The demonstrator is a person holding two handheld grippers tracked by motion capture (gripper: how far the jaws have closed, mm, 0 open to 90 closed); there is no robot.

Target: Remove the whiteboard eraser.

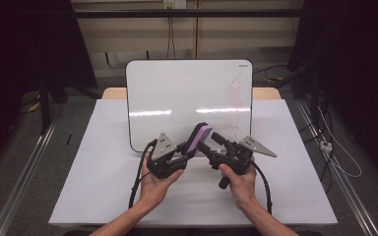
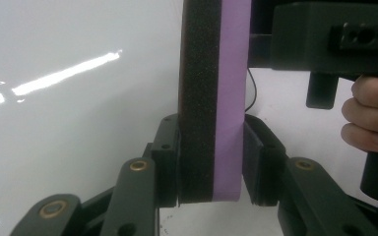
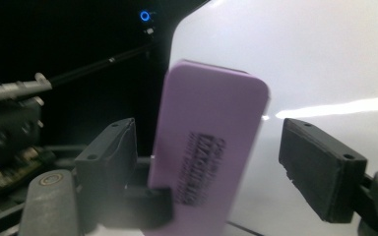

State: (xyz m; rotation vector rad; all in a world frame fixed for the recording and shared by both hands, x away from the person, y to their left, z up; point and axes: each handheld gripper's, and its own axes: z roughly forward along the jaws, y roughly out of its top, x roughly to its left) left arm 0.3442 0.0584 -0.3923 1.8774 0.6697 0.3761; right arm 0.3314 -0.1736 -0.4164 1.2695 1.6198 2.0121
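A person's two hands meet over a white-covered table [image 1: 103, 187], each holding a black gripper. The left gripper [image 1: 186, 150] clamps the lower end of a purple whiteboard eraser [image 1: 199, 136] with a black felt face, tilted up to the right — the right gripper [image 1: 207, 143] sits just beside it, its jaws pointing at the eraser. Behind them lies a whiteboard [image 1: 177, 93], red scribbles [image 1: 235, 101] near its right edge.

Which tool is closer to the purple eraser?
Left. The left tool is shut on the purple eraser, pads pressing both faces. The right tool sits around it, one pad still apart.
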